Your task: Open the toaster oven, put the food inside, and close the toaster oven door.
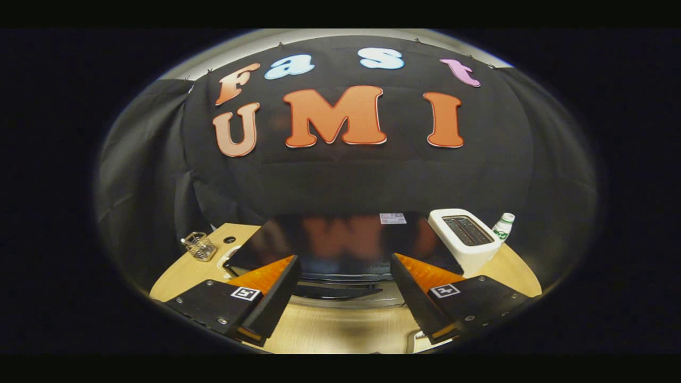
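**Gripper poised over a toaster oven on a wooden table**

A black cloth wall backs a light wooden table [330,330]. The gripper [343,276] has its fingers spread wide, holding nothing. Just ahead of them and between them sits the toaster oven [340,242], a dark glossy box lying with its long side across the view, its front and handle [335,291] facing the fingers. To its right stand a white toaster [465,239] and a small bottle [503,226]; to its left, a wire basket [200,246].
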Demonstrator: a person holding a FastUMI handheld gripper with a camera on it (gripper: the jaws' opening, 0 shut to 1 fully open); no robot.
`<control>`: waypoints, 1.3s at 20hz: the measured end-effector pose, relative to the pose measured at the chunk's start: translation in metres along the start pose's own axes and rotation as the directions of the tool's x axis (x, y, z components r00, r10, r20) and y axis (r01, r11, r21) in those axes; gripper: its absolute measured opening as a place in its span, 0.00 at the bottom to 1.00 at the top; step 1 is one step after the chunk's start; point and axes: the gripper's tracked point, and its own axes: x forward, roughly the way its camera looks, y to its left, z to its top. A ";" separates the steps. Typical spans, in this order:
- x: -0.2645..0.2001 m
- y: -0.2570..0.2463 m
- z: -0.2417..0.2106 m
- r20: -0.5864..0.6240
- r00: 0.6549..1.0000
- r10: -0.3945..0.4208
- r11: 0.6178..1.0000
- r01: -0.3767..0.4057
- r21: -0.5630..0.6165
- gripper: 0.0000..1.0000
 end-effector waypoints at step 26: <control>-0.074 0.039 -0.195 -0.388 0.898 0.208 0.976 -0.217 0.022 0.94</control>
